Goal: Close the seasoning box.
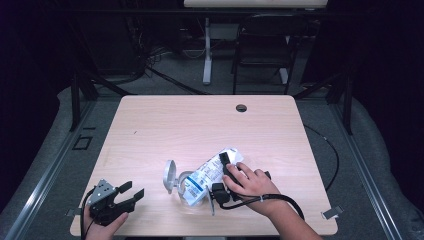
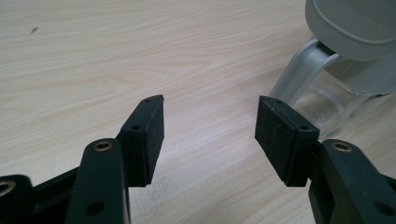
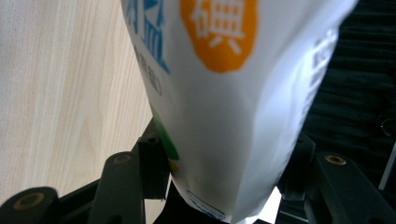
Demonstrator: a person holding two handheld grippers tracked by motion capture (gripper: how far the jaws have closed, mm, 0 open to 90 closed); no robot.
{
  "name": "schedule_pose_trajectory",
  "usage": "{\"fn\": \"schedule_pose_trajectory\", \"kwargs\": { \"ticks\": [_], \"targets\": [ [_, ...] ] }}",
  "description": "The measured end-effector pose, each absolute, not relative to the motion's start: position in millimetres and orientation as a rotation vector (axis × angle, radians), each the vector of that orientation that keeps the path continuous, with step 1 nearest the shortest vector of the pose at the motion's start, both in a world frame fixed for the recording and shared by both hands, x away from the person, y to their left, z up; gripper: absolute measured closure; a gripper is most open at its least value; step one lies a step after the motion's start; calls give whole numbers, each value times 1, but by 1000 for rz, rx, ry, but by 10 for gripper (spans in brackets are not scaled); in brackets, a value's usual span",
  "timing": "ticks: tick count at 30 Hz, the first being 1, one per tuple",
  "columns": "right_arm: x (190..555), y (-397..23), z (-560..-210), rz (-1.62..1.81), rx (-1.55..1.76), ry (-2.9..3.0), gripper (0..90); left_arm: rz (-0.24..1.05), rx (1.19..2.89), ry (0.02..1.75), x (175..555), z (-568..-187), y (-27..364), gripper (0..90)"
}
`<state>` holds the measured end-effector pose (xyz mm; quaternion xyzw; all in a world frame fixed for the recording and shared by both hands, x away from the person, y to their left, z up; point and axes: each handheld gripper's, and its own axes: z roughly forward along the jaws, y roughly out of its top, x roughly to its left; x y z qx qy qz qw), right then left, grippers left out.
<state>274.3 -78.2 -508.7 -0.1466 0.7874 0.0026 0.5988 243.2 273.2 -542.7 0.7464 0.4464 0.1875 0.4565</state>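
One white pouch (image 1: 212, 172), one clear jar (image 1: 189, 192) with a grey flip lid (image 1: 170, 176), two grippers. The pouch lies tilted, its long axis running from the jar mouth up and away to the right; its lower end sits at the jar. Blue print and an orange badge with a Chinese character (image 3: 219, 23) show; the text is probably unreadable here. The right gripper (image 1: 225, 172) clamps the pouch between wide-set jaws. The left gripper (image 2: 210, 135), left of the jar, stands open and empty.

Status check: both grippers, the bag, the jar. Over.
Right gripper shut on white bag, tilted into clear jar, lid open. Left gripper open, apart. Nothing in the way.
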Motion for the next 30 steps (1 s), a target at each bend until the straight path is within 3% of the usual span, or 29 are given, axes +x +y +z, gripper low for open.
{"fn": "schedule_pose_trajectory", "kwargs": {
  "ticks": [30],
  "targets": [
    [275, -78, -509, 12, -345, 1827, 483, 457, 1839, 1100, 243, -543, 272, 428]
  ]
}}
